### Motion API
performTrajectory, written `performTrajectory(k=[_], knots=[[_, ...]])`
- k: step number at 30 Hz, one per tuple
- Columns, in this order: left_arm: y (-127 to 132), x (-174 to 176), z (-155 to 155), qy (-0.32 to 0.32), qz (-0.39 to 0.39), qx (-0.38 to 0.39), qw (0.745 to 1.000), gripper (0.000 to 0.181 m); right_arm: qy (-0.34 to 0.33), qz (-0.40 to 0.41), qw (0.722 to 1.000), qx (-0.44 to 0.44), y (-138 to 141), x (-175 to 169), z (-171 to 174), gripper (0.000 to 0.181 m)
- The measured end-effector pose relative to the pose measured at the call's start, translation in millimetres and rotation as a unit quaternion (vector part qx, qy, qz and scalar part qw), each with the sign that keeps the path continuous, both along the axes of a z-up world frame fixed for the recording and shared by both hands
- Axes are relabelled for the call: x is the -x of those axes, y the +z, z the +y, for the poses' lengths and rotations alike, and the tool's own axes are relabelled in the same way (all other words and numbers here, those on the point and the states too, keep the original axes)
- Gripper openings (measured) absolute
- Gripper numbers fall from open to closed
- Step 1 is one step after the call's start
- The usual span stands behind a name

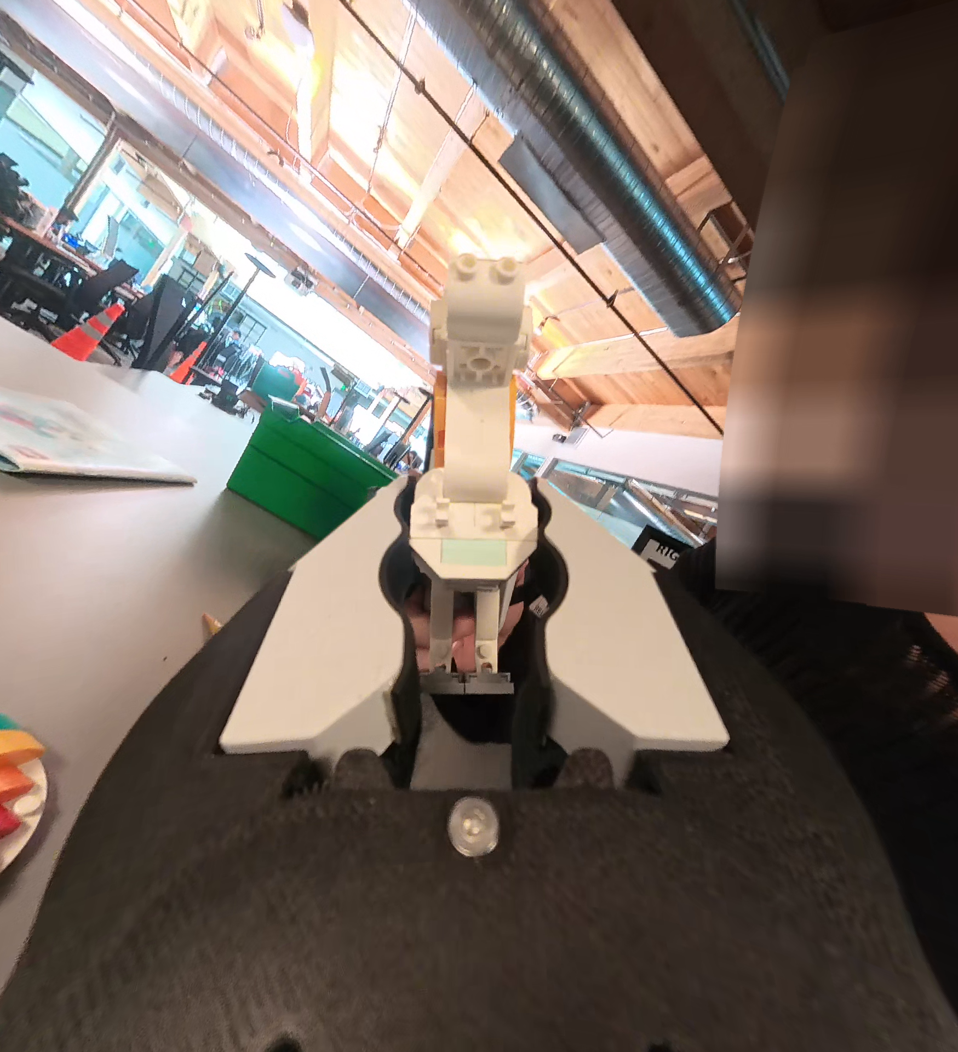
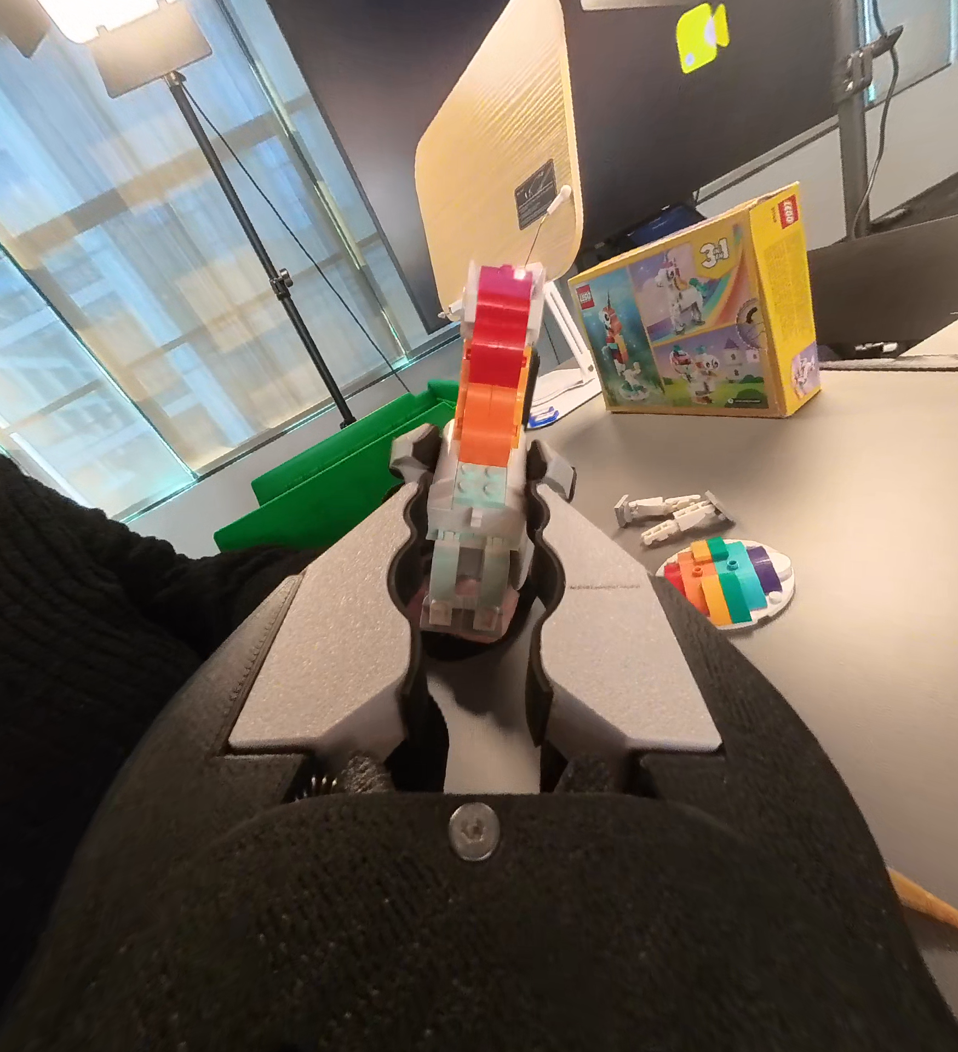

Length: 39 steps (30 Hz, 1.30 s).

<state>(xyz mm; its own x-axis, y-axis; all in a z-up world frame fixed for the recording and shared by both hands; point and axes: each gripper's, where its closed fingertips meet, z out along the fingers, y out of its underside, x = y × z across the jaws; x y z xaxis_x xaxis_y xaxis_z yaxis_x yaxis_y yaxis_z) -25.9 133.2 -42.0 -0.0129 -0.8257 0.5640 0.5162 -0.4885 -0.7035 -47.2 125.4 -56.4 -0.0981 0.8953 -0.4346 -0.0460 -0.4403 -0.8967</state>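
**Both claws clamping one brick figure**

Left gripper [image 1: 473, 512] is squeezing the brick figure's [image 1: 479, 450] white underside, lifted off the grey table [image 1: 95, 569]. Right gripper [image 2: 479, 484] is pinching its rainbow-maned back. Rightward, rainbow plate [image 2: 727, 580] is sitting near the table edge, yellow box [image 2: 710, 319] behind.

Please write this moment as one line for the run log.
left gripper: shut on brick figure | right gripper: shut on same figure, mane side | table: rainbow plate, yellow box
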Motion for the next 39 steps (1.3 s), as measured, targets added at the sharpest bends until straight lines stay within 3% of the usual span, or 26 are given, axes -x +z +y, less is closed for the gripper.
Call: performTrajectory(k=[14, 25, 32, 34, 36, 39], knots=[[-6, 2, 1, -0.039, -0.001, 0.047, 0.998, 0.032, 0.021, 0.024, 0.999, 0.041, 3, -14, 9, 0.033], [-11, -5, -3, -0.065, 0.017, 0.059, 0.996, 0.046, 0.026, 0.079, 0.992, 0.093, 11, -17, 13, 0.032], [-13, -10, -6, -0.072, 0.028, 0.053, 0.996, 0.035, 0.025, 0.103, 0.989, 0.101, 15, -17, 12, 0.032], [-13, -10, -5, -0.062, 0.033, 0.049, 0.996, 0.035, -0.006, 0.11, 0.991, 0.078, 18, -19, 17, 0.033], [-18, -11, 0, -0.039, 0.053, 0.053, 0.996, 0.035, -0.064, 0.14, 0.987, 0.034, 31, -28, 27, 0.049], [-18, -7, 5, -0.023, 0.051, 0.058, 0.997, 0.035, -0.117, 0.15, 0.981, -0.025, 44, -46, 40, 0.057]])
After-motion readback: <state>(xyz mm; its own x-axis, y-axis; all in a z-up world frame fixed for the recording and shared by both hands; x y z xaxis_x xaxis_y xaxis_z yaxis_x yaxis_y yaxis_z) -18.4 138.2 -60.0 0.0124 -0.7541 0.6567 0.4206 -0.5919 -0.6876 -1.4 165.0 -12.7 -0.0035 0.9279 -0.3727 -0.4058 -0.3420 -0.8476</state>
